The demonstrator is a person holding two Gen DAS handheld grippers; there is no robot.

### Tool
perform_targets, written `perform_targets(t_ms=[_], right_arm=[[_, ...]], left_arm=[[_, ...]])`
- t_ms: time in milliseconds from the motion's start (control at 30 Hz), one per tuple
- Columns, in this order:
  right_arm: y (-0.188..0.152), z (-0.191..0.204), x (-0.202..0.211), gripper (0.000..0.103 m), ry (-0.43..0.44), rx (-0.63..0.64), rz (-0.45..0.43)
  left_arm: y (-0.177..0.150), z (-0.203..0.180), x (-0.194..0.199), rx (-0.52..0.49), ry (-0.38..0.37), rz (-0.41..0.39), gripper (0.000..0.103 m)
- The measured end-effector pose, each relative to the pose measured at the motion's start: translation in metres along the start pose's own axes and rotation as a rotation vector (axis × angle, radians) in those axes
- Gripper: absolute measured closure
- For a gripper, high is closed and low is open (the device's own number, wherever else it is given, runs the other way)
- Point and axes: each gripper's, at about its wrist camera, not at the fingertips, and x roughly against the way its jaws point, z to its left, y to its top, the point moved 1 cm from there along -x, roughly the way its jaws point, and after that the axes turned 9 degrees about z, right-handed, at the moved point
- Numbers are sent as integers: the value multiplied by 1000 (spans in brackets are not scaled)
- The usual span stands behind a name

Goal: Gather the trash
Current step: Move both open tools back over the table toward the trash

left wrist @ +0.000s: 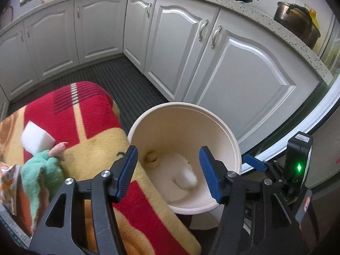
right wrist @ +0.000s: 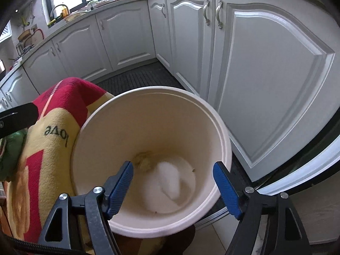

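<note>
A cream bucket (left wrist: 221, 127) stands on the floor beside a table covered with a red and yellow blanket (left wrist: 93, 127). Inside it lie a white lump (left wrist: 187, 178) and a small yellowish scrap (left wrist: 152, 157). My left gripper (left wrist: 167, 170) is open and empty above the bucket's mouth. My right gripper (right wrist: 173, 187) is open and empty over the same bucket (right wrist: 212, 123), where the white lump (right wrist: 170, 178) and the scrap (right wrist: 144, 159) show again. On the blanket lie a white sponge block (left wrist: 37, 138) and a green plush toy (left wrist: 42, 170).
White kitchen cabinets (left wrist: 233, 63) run close behind and right of the bucket. A dark slatted mat (left wrist: 127, 80) covers the floor. An orange patterned wrapper (left wrist: 8, 182) lies at the blanket's left edge. Pots (left wrist: 297, 21) stand on the counter.
</note>
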Motion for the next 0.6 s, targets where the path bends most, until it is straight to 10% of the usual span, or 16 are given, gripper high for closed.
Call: perform_targets(t_ms=[600], right_arm=[[-10,54,57,24,20,71,-91]], left_arm=[[-43,28,66,64,118,-117,44]])
